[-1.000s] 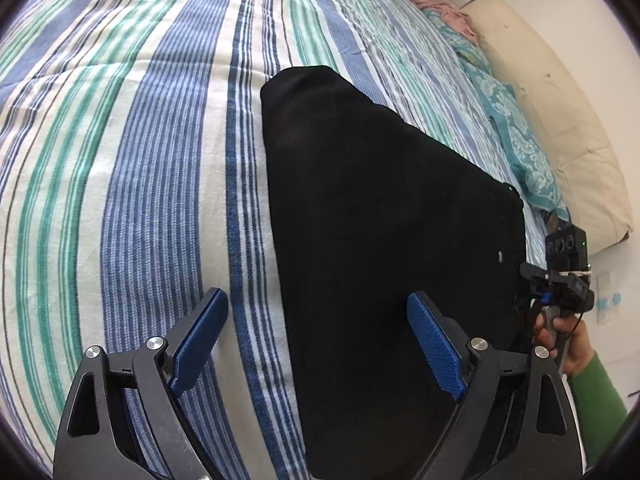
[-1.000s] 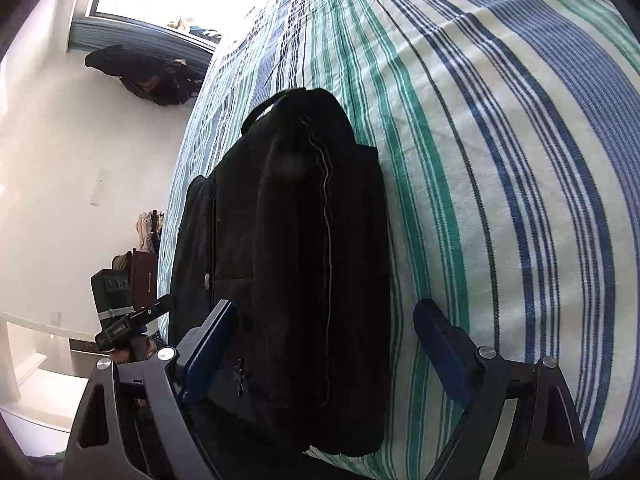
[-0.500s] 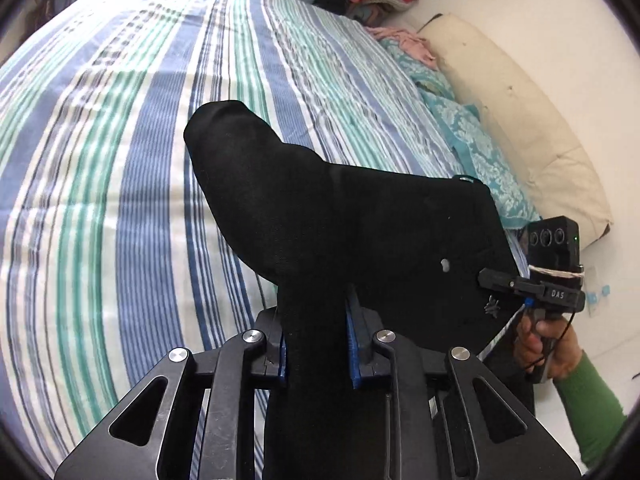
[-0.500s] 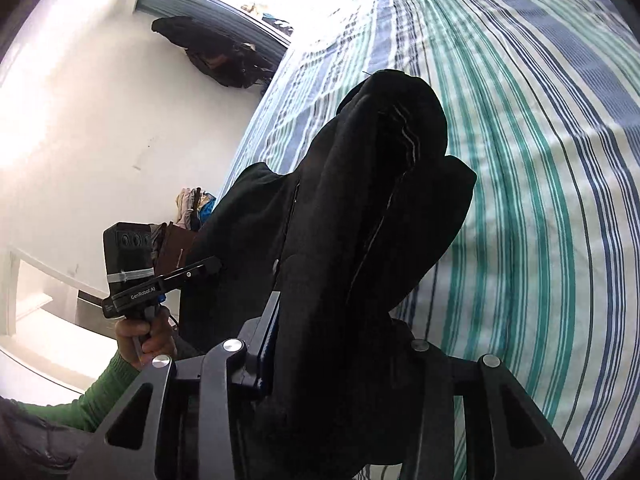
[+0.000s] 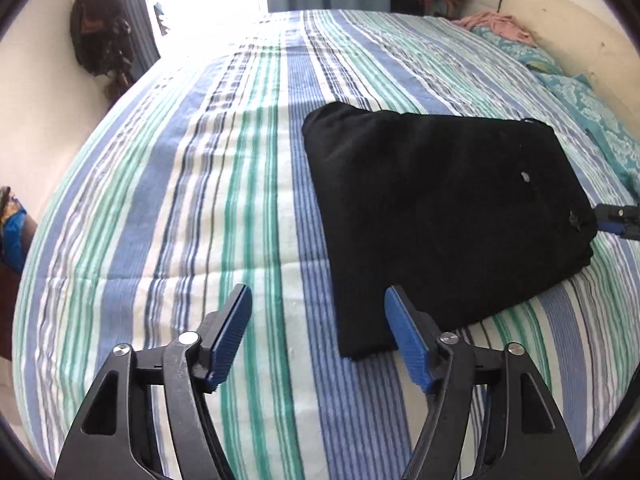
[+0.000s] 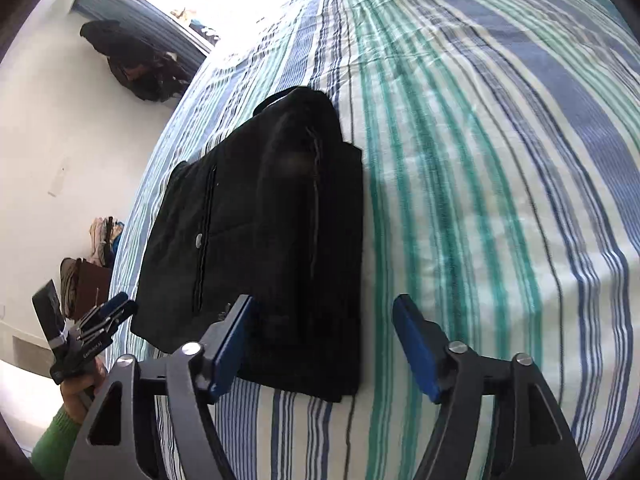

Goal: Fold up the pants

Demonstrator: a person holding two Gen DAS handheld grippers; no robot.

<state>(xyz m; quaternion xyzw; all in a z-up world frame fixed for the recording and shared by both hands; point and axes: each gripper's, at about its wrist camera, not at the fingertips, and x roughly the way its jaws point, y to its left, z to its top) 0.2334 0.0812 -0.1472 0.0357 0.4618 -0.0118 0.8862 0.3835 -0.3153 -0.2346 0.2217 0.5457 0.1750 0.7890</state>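
The black pants (image 5: 440, 208) lie folded in a flat stack on the striped bed, also seen in the right wrist view (image 6: 276, 232). My left gripper (image 5: 318, 334) is open and empty, just off the near corner of the pants. My right gripper (image 6: 322, 344) is open and empty, over the near edge of the folded stack. The right gripper's tip (image 5: 618, 220) shows at the pants' right edge in the left wrist view. The left gripper (image 6: 96, 330) shows at the lower left of the right wrist view, held in a hand with a green sleeve.
The striped bedspread (image 5: 200, 200) covers the whole bed. A teal patterned pillow (image 5: 592, 112) and a cream headboard cushion (image 5: 560, 20) lie at the far right. Dark clothes hang on the wall (image 6: 132, 64) by the window. A pile of clothes (image 6: 96, 252) sits beside the bed.
Both grippers were shut on the lifted pants half a second ago. Now both are open and the pants lie flat on the bed in a folded stack.
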